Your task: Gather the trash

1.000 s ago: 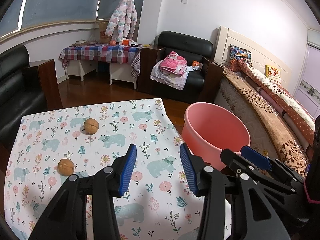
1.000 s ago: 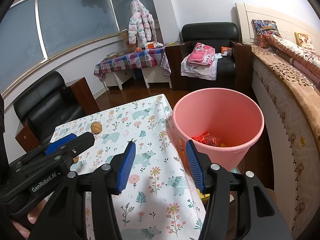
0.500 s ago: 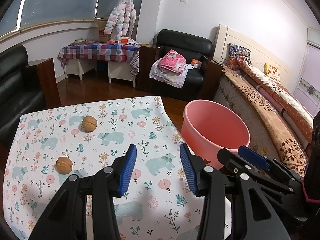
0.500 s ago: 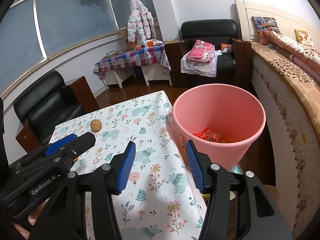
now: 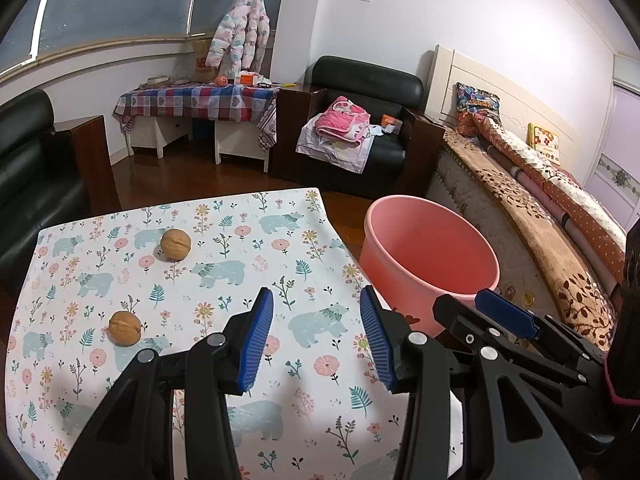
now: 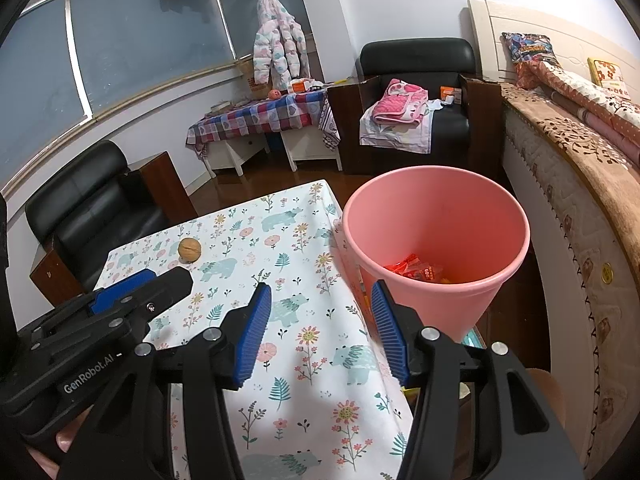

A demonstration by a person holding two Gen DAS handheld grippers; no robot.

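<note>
Both views match the earlier frames almost exactly: both grippers hold their place and nothing on the counter [image 5: 224, 280] has shifted. The left gripper [image 5: 316, 338] and right gripper [image 6: 320, 330] each keep their jaws wide, with nothing between them. Two walnuts lie on the floral cloth, the far walnut [image 5: 175, 243] and the near walnut [image 5: 125, 328], well apart. One pink bucket [image 6: 436, 240] stands beside the counter's edge, red wrappers [image 6: 416, 270] at its bottom. The left gripper's body reads "GenRobot.AI".

Both grippers just hang side by side, tilted downward: left gripper [image 5: 316, 338] and right gripper [image 6: 320, 330] each have jaws spread apart, gripping nothing.
</note>
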